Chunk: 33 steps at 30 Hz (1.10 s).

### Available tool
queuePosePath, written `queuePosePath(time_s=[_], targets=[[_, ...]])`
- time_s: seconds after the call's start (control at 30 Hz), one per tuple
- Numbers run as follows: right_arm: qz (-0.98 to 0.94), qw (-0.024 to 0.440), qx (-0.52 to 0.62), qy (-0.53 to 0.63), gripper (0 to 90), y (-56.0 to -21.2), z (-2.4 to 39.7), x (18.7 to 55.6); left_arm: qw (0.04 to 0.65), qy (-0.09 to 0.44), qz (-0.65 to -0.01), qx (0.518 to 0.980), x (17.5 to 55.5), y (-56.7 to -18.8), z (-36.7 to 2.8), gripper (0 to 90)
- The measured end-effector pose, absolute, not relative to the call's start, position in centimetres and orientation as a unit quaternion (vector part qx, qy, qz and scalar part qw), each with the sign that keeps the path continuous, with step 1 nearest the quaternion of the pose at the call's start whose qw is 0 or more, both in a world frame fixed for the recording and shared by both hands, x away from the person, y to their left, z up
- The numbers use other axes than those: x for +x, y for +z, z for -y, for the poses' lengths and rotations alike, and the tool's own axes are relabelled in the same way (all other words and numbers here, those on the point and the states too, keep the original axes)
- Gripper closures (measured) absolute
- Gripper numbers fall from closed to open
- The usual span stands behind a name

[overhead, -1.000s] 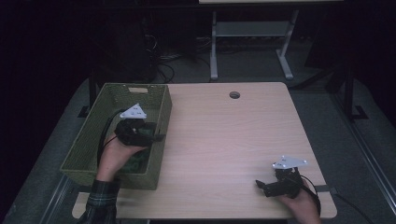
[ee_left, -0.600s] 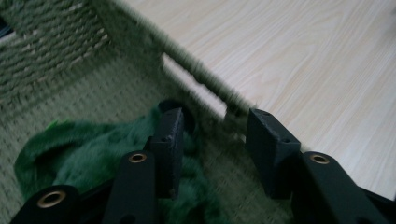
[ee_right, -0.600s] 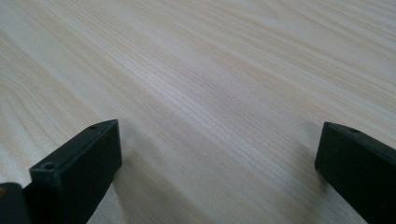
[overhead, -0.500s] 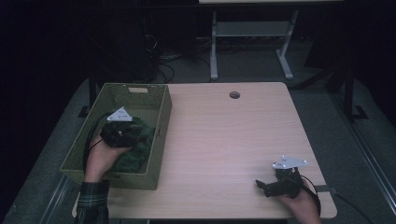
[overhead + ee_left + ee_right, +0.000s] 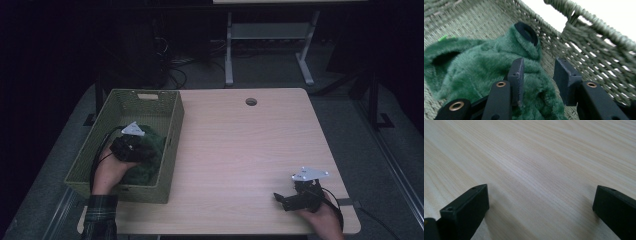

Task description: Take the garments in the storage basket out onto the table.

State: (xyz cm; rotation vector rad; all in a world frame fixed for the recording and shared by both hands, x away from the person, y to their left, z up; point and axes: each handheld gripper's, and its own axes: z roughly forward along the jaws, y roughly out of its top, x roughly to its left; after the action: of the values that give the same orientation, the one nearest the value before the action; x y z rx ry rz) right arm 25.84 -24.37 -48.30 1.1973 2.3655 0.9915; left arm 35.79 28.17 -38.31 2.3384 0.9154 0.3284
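A dark green fleece garment (image 5: 156, 141) lies crumpled in the woven green basket (image 5: 140, 92) at the table's left. My left gripper (image 5: 146, 151) reaches down into the basket over it. In the left gripper view the fleece (image 5: 481, 67) bulges up between my jaws, which have just been closing and still stand apart; my left gripper (image 5: 539, 65) is open. A dark-lined cuff or opening (image 5: 526, 32) sticks up beyond the tips. My right gripper (image 5: 281, 201) rests on the table near the front right corner. It (image 5: 541, 195) stands open and wide over bare wood.
The basket's wall (image 5: 586, 45) rises close on the right of my left jaws. The light wooden table (image 5: 240, 150) has a round cable hole (image 5: 251, 101) at the back. A white desk frame (image 5: 265, 35) stands behind on dark floor.
My left hand has sunk from above the basket's rim down into it, onto the fleece, drifting left. The right hand has stayed put.
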Motion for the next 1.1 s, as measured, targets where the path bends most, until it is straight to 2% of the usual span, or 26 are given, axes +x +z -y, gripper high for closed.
queuePosePath(time_s=[0.23, 0.33, 0.73, 0.87, 0.93, 1.1], targets=[[-0.826, 0.155, 0.418, 0.346, 0.2, -48.3, 24.4, 25.8, 0.268, 0.112, -0.345, 0.893, 36.4, -39.7, -27.9, 56.5], [-0.826, 0.155, 0.418, 0.346, 0.2, -48.3, 24.4, 25.8, 0.260, 0.106, -0.349, 0.894, 36.6, -40.3, -27.8, 51.3], [-0.826, 0.155, 0.418, 0.346, 0.2, -48.3, 24.4, 25.8, 0.222, 0.052, -0.361, 0.904, 37.3, -42.1, -27.5, 40.7], [-0.826, 0.155, 0.418, 0.346, 0.2, -48.3, 24.4, 25.8, 0.212, 0.046, -0.362, 0.906, 37.4, -42.4, -27.4, 40.5], [-0.826, 0.155, 0.418, 0.346, 0.2, -48.3, 24.4, 25.8, 0.207, 0.044, -0.366, 0.906, 37.4, -42.5, -27.3, 44.5], [-0.826, 0.155, 0.418, 0.346, 0.2, -48.3, 24.4, 25.8, 0.190, 0.041, -0.378, 0.905, 37.4, -42.4, -27.4, 62.9]])
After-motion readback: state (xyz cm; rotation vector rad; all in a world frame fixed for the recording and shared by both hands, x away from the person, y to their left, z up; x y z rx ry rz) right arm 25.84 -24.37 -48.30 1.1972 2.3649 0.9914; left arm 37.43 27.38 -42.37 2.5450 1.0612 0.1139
